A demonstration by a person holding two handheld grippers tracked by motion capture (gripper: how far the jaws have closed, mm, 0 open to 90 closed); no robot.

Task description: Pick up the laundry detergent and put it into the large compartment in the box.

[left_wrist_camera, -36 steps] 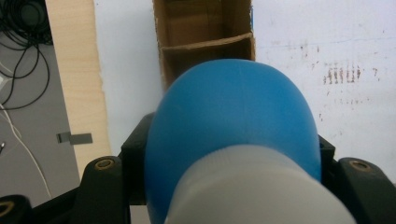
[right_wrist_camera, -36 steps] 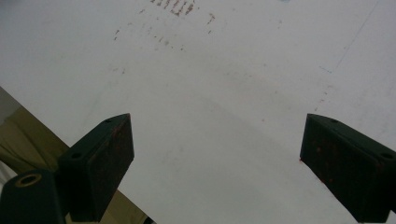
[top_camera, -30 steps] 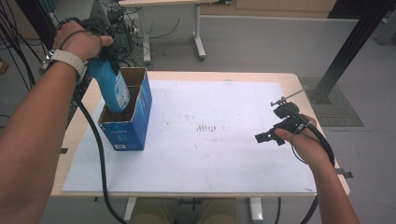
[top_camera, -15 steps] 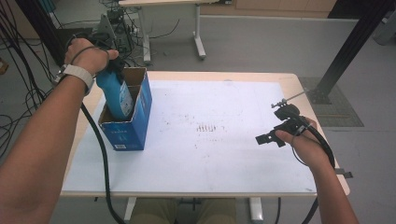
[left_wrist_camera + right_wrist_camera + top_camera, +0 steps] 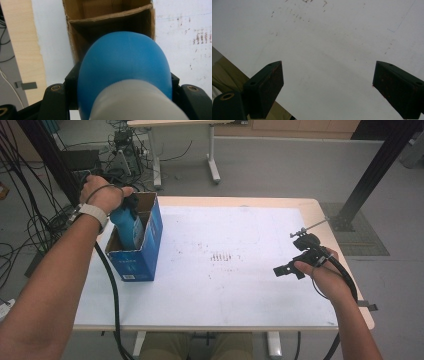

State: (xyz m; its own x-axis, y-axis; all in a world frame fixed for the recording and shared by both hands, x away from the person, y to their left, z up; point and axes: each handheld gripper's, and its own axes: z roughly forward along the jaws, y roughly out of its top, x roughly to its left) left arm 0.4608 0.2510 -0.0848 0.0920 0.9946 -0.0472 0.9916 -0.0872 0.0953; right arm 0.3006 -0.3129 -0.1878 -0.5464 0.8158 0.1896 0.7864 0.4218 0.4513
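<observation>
- Blue plastic bottle is pinched in my left gripper, jaws pressing on either side of its body just below the white cap.
- Bottle hangs bottom-down, its lower part already inside the open top of the box, its upper part above the rim.
- From the left gripper view, the bottle's rounded blue body sits over a brown cardboard compartment, with a cardboard divider crossing the box beyond it.
- Box is blue outside, brown inside, and stands upright near the left edge of the desk.
- My left hand is above the far end of the box, a watch band on the wrist, and a black cable trails down from the gripper past the desk's front edge.
- My right gripper is well apart from the box, low over the right part of the desk; its jaws are spread wide with nothing between them.
- In the right gripper view, the two black pads frame bare white desk surface marked with small dark specks.
- A patch of similar specks lies near the middle of the desk, between the box and my right hand.
</observation>
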